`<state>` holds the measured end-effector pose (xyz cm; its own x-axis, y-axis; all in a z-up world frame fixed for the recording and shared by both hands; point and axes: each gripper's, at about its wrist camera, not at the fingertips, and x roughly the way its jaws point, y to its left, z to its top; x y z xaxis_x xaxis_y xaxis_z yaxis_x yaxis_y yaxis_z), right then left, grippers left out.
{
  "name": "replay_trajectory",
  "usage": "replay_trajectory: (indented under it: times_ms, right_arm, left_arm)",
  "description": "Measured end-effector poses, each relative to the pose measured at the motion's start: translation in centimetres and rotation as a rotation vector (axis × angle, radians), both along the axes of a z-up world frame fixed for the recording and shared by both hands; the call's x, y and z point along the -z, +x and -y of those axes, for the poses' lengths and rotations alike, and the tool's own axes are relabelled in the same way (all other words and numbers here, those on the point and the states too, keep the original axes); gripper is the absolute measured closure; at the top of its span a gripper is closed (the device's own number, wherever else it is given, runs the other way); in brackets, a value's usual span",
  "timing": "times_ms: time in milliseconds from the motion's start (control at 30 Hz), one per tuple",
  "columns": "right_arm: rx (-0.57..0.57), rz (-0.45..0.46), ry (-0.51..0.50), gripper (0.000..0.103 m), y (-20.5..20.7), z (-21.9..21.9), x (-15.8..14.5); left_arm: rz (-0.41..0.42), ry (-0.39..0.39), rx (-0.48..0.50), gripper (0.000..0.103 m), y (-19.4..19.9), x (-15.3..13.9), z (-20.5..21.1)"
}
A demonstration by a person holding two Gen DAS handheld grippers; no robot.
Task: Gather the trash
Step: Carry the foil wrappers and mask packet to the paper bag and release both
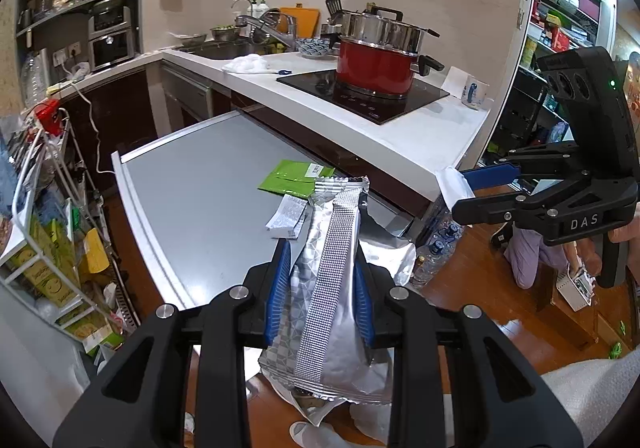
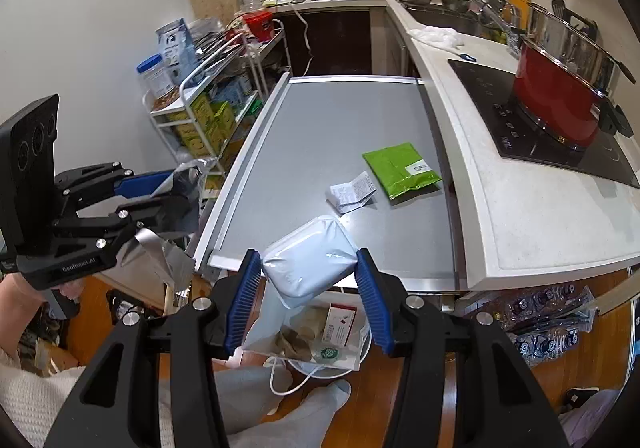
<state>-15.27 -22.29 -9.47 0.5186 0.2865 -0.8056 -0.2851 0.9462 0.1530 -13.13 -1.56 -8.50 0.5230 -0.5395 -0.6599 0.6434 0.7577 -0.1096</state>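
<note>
My left gripper is shut on a silver foil wrapper and holds it above the near edge of the grey pull-out table; it also shows in the right wrist view. My right gripper is shut on a pale blue-white plastic pouch and holds it over the table's near end, above a white bin on the floor. In the left wrist view it shows at the right. A green packet and a crumpled receipt lie on the table.
A white counter with a black hob and red pot runs along the right. A wire rack full of boxes stands left of the table. Bottled water lies under the counter. Socked feet rest on the wooden floor.
</note>
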Motion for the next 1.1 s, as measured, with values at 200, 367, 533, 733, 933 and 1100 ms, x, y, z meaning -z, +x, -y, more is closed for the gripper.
replay_trajectory:
  times_ms: [200, 367, 533, 733, 933, 1100]
  right_arm:
    - [-0.053, -0.02, -0.015, 0.055, -1.2, -0.6, 0.1]
    - [-0.097, -0.063, -0.024, 0.055, -2.0, -1.1, 1.5]
    - [-0.123, -0.134, -0.033, 0.055, -2.0, -1.4, 4.6]
    - [-0.142, -0.226, -0.045, 0.055, -1.0, -1.8, 9.1]
    - [-0.167, -0.269, -0.084, 0.055, 0.4, -2.5, 12.2]
    - [-0.173, -0.287, -0.087, 0.055, 1.5, -2.4, 13.3]
  left_arm:
    - [0.004, 0.028, -0.042, 0.072, -1.6, -0.1, -0.5]
    - [-0.021, 0.045, -0.055, 0.072, -3.1, 0.6, -0.6]
    - [-0.076, 0.085, -0.068, 0.072, -4.1, 2.9, -0.1]
    - [-0.168, 0.13, -0.071, 0.072, -4.2, 6.9, 0.5]
    - [-0.231, 0.179, -0.074, 0.072, -3.5, 10.5, 1.2]
    - [-0.257, 0.188, -0.085, 0.072, -2.7, 11.7, 1.5]
